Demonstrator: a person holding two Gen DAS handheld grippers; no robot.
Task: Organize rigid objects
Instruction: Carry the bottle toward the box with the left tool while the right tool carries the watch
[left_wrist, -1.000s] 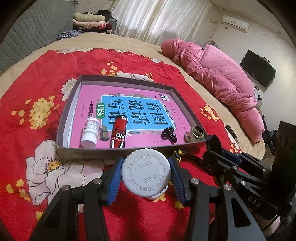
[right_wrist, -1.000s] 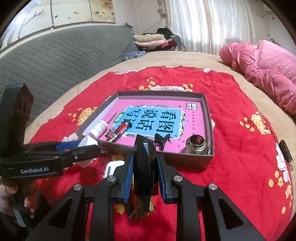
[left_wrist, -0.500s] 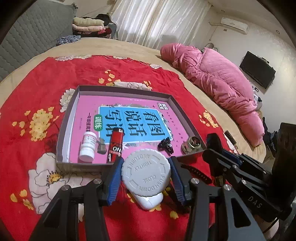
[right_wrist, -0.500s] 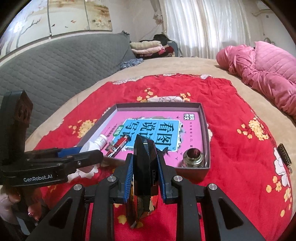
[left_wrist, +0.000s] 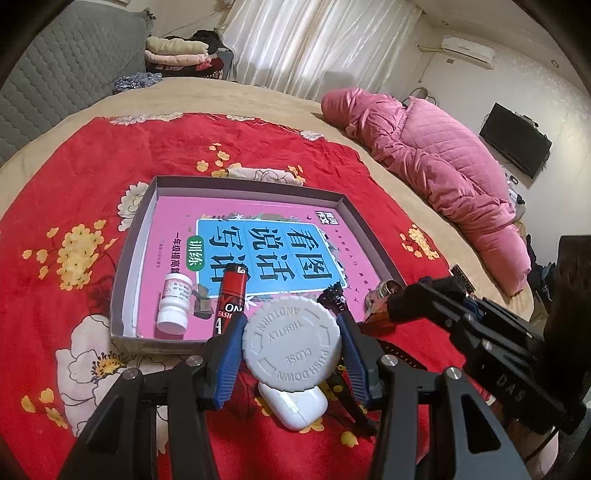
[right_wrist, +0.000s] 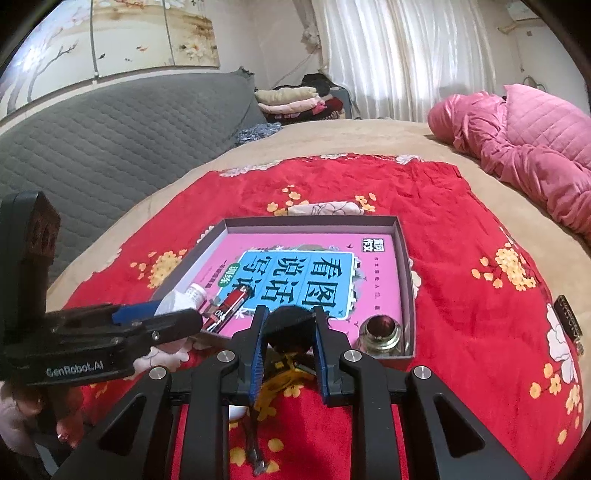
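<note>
White cap (left_wrist: 291, 343), "PUSH DOWN AND TURN"

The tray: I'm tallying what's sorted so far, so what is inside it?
In the tray: pink book, white bottle, red lighter, black clip, metal fitting. The held cap hides its near edge.

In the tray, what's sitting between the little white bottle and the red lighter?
A small dark clip lies between the white bottle and red lighter, clearest in the left wrist view.
</note>
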